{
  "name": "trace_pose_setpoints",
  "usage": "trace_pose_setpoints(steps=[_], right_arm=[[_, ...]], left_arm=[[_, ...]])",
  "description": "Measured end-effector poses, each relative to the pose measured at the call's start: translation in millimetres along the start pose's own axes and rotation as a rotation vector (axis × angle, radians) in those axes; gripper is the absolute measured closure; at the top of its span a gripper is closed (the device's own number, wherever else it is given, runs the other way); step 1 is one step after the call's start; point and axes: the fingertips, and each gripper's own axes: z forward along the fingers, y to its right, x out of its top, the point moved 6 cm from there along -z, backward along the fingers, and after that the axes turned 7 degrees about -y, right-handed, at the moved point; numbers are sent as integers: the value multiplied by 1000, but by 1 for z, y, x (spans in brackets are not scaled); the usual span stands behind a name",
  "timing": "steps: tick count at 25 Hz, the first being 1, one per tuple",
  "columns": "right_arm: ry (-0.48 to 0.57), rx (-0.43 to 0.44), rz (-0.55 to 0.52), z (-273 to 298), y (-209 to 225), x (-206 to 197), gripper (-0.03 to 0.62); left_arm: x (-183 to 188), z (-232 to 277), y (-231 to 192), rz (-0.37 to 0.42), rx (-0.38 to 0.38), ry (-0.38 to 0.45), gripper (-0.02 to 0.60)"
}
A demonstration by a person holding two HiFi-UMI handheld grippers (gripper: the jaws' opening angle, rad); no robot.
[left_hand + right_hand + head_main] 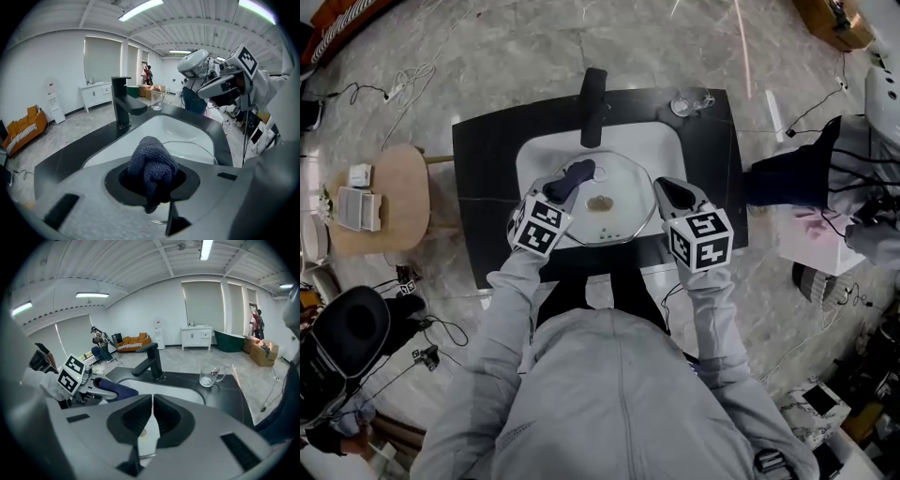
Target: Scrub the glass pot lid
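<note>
Grey marbled floor [487, 56] is seen around a black countertop [487, 169], into which a white sink [539, 155] is set. At the far left a round wooden stool [398, 192] is placed, with small boxes laid on it. A black faucet [592, 98] is mounted at the back of the basin, its spout reaching over it.

The left gripper [565, 186] is held over the basin's left part. Its jaws are clamped on a bunched dark blue cloth [579, 171], which is pushed out between them toward the lid. Whether the cloth is touching the glass cannot be told.

The glass pot lid [623, 211] is laid inside the sink and fills most of it, and a brownish spot [600, 202] is seen near its middle.

The right gripper [672, 194] is set at the lid's right edge. Its jaws are brought almost together, with the lid's thin rim caught between them.

A clear glass mug [689, 101] is stood on the countertop behind the sink, toward the right rear corner, well apart from both grippers.
</note>
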Motion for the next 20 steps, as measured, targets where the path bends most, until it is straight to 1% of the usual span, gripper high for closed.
trace_pose_setpoints(steps=[7,11,13,17,20], right_arm=[[-44,38,1,29,17,-5,563],[-67,47,8,39,26,-9,563],[-77,54,11,43,29,-11,563],[-97,89,2,51,26,-18,563],[-117,113,-2,57,24,-24,563]], left_arm=[[-9,28,-13,-39,49,-75,494],[-18,44,-20,-47,79,-129,494],[-21,52,-22,-28,104,-164,494],[-31,73,-27,59,180,-239,494],[-34,89,-28,116,229,-274,493]])
